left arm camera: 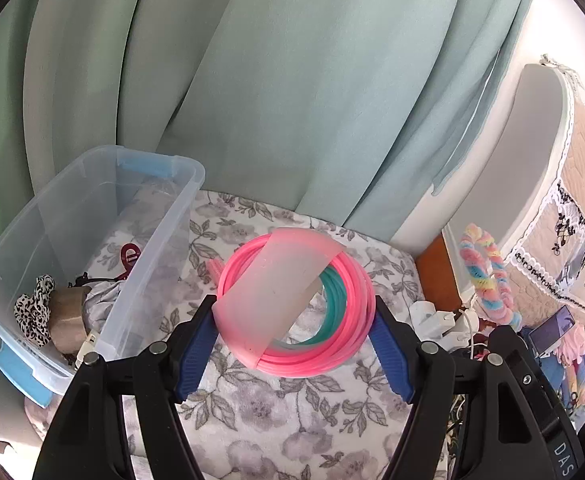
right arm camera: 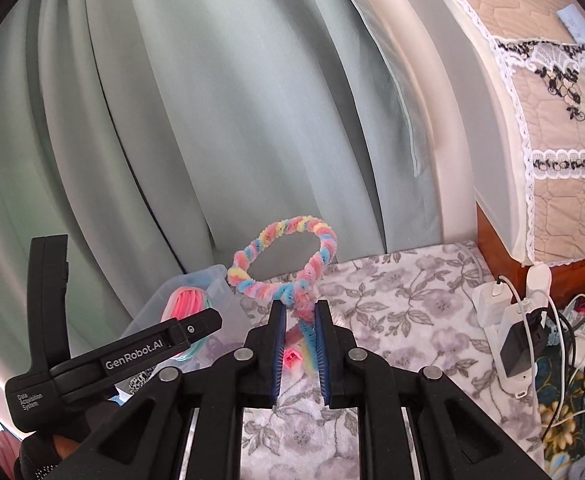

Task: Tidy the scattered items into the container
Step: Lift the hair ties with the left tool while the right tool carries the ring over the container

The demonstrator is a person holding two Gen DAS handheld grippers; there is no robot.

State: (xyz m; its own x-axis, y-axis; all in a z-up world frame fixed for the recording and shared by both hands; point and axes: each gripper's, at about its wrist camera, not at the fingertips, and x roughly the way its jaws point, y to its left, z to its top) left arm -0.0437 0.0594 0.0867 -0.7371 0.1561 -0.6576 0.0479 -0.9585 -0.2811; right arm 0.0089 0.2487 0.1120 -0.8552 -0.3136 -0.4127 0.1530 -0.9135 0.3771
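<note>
Gripping: your left gripper [left arm camera: 294, 316] clamps the coiled pink tubing [left arm camera: 296, 304], lying flat; right gripper [right arm camera: 300, 314] pinches the fuzzy rainbow loop [right arm camera: 286, 264], upright.

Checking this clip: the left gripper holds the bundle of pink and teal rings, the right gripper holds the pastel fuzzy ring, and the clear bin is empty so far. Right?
Not quite: the clear bin is not empty. The left wrist view shows a leopard-print scrunchie, a roll of brown tape and a dark red hair clip already inside. The rest stands.

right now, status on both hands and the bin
Left gripper shut on pink ring bundle. Right gripper shut on pastel fuzzy loop. Clear bin open, nothing blocking.
</note>
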